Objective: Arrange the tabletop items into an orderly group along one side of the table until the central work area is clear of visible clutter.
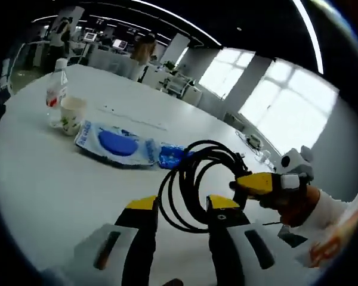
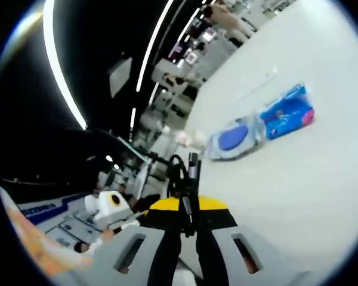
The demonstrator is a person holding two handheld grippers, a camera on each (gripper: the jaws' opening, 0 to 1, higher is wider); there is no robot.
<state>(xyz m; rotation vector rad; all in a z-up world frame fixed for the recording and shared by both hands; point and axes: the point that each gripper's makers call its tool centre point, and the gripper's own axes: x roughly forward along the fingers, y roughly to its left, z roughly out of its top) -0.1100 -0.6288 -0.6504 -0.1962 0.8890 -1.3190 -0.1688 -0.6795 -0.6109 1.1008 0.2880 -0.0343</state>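
Centrally, right gripper (image 2: 188,205) jaws clamped on black cable coil (image 1: 197,179); upper left, bottle (image 1: 56,89) and cup (image 1: 73,114) beyond left gripper's (image 1: 182,205) parted jaws.

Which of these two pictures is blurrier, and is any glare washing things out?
The right gripper view is blurrier: the blue packet and coiled cable look smeared. The left gripper view is sharper, though its windows blow out white.

This is a large open-plan office or lab. Long strip lights (image 1: 179,21) run across a dark ceiling, tall windows (image 1: 286,101) line the far wall, and rows of desks with monitors (image 1: 116,43) stand behind the broad white surface (image 1: 53,179), where people (image 1: 58,36) work.
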